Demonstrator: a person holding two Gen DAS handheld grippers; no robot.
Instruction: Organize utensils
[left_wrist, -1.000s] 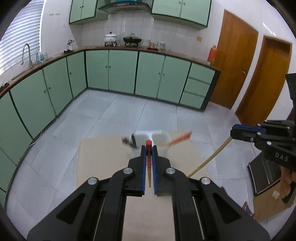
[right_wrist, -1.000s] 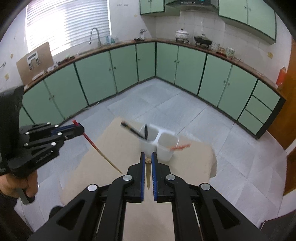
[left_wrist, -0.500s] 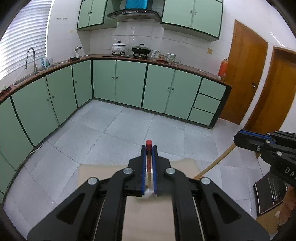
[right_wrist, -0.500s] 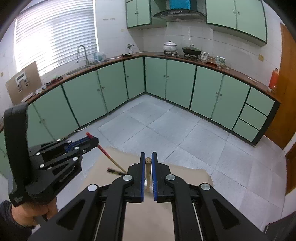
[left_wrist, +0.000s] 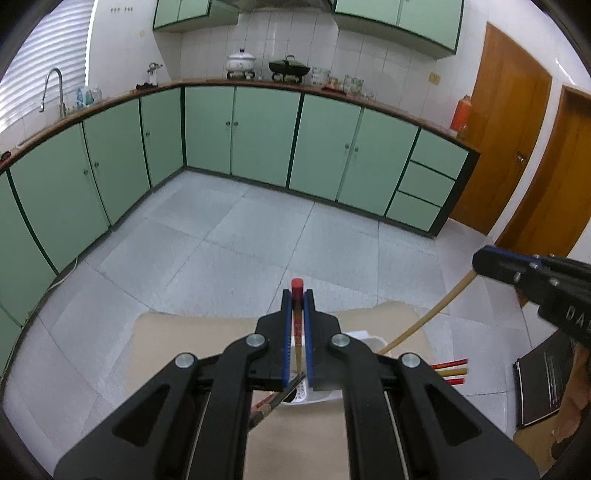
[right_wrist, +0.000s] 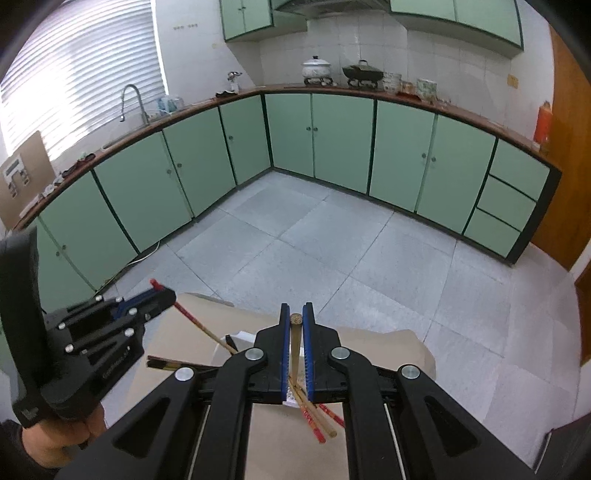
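Lowering both chopsticks tip-first: left gripper (left_wrist: 297, 332) clamps the red-capped chopstick (left_wrist: 296, 286), right gripper (right_wrist: 295, 347) the tan chopstick (right_wrist: 295, 319); centre over the white holder (left_wrist: 364, 338), then release.

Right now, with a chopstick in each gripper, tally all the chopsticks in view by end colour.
Red-ended chopsticks: 3, one clamped in the left gripper, two poking out of the white holder.
Plain bamboo chopsticks: 2, one clamped in the right gripper, one in the holder.
Dark chopsticks: at least 1; they overlap, so the exact count is unclear.
Total: at least 6.
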